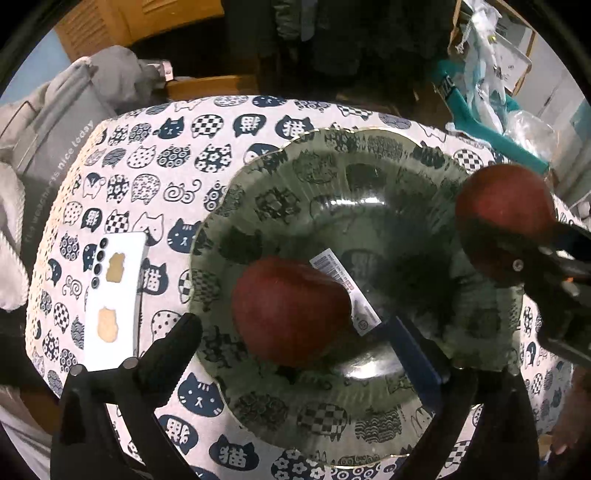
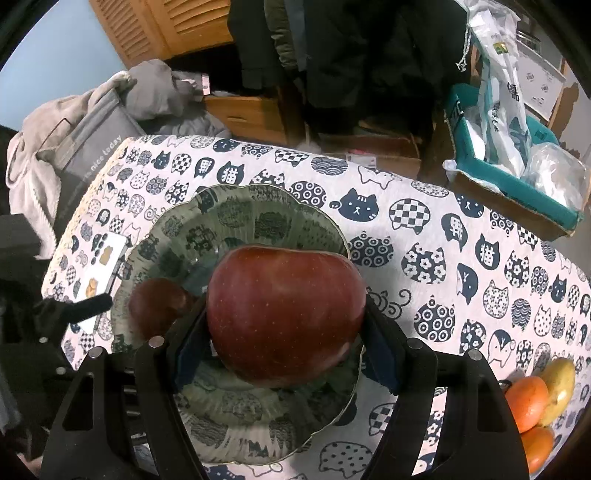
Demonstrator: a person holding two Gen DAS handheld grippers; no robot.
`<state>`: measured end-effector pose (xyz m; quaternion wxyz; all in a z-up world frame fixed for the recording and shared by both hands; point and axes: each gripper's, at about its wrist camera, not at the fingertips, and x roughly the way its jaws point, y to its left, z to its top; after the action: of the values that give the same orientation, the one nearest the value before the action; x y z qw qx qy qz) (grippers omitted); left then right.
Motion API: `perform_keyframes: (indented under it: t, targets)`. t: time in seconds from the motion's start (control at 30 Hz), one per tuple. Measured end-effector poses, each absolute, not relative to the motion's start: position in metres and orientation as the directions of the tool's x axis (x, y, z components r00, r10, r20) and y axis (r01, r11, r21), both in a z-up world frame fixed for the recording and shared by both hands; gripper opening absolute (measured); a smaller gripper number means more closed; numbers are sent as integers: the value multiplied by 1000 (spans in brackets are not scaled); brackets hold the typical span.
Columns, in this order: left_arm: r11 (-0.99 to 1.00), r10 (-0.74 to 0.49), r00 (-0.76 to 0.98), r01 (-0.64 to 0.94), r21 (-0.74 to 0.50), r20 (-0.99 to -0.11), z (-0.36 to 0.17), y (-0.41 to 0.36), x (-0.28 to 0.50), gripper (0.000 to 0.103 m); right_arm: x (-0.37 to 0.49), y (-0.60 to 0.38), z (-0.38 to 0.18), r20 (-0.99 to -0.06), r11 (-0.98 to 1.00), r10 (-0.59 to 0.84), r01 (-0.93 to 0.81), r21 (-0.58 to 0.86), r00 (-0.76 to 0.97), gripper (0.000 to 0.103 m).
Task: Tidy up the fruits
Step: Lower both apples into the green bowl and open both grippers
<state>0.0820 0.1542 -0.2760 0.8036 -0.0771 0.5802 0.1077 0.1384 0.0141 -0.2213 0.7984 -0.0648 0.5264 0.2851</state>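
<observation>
- Landmark: a clear glass plate [image 1: 369, 177] with a scalloped rim, sitting on a table covered by a white tablecloth [image 1: 155, 162] printed with navy cat faces
- Left of the plate, just beside its rim, a white phone [image 1: 116, 291] lies face down on the cloth
- The left gripper [image 1: 299, 347] hangs over the near side of the plate with its jaws spread wide and holding nothing; between its fingers, a red apple [image 1: 291, 314] rests in the plate next to a barcode sticker [image 1: 345, 291], which suggests this apple is already placed
- Over the right half of the plate, the right gripper [image 2: 284, 332] has its jaws clamped on either side of a second red apple [image 2: 286, 314], held above the glass, probably so it can be set down beside the first
- Right of the plate and well apart from it, at the table's near edge, two oranges [image 2: 526, 402] and a yellow fruit [image 2: 561, 384] are bunched together, seemingly not yet sorted
- Beyond the plate: grey clothing [image 2: 162, 92] heaped at the left, wooden louvred furniture [image 2: 177, 29], dark garments hanging in the middle, and a teal box [image 2: 517, 181] of plastic bags at the right
</observation>
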Motion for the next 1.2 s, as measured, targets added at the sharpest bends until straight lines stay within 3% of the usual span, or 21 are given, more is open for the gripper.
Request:
perform_keyframes:
  t: [0.5, 0.87, 1.03, 1.2]
  targets:
    - [942, 138, 330, -334, 21, -934, -255, 188, 54, 102, 134, 38, -244, -912, 808, 365, -550, 212, 185, 76]
    - [940, 138, 338, -339, 16, -931, -250, 193, 49, 102, 131, 46, -268, -950, 817, 275, -557, 149, 148, 77]
    - [938, 137, 345, -346, 10, -929, -245, 196, 45, 102, 132, 43, -251, -925, 813, 337, -549, 193, 175, 86]
    - [938, 132, 367, -346, -4, -921, -235, 194, 42, 102, 135, 38, -220, -896, 816, 382, -537, 213, 225, 86]
